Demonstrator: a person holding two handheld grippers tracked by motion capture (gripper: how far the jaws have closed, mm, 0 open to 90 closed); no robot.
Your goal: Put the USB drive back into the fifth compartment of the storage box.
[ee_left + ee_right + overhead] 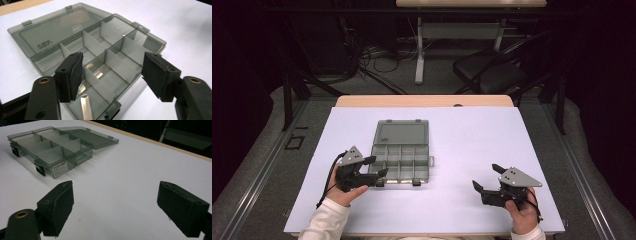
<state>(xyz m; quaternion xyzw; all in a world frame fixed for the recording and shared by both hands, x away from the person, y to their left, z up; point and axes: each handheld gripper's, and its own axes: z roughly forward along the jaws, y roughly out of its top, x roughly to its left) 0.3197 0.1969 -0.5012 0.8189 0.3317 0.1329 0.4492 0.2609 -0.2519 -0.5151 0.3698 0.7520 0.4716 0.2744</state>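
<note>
A smoky transparent compartment box (401, 159) lies open on the white table cover, its lid (402, 133) folded flat toward the far side. Dividers split its tray (117, 63) into several cells. A small metal piece (85, 106) lies in the nearest cell in the left gripper view. My left gripper (378, 166) is at the box's near left corner, open, and its pads (73, 72) stand apart over the tray with nothing between them. My right gripper (485, 176) rests at the near right of the table, open wide and empty, well away from the box (50, 148).
The white cover (472, 135) spans the wooden table, whose far edge (424, 100) shows bare wood. Beyond the table are a black chair (492, 72), a white desk leg (419, 55) and cables on the floor. Two dark latches (40, 168) stick out from the box's front wall.
</note>
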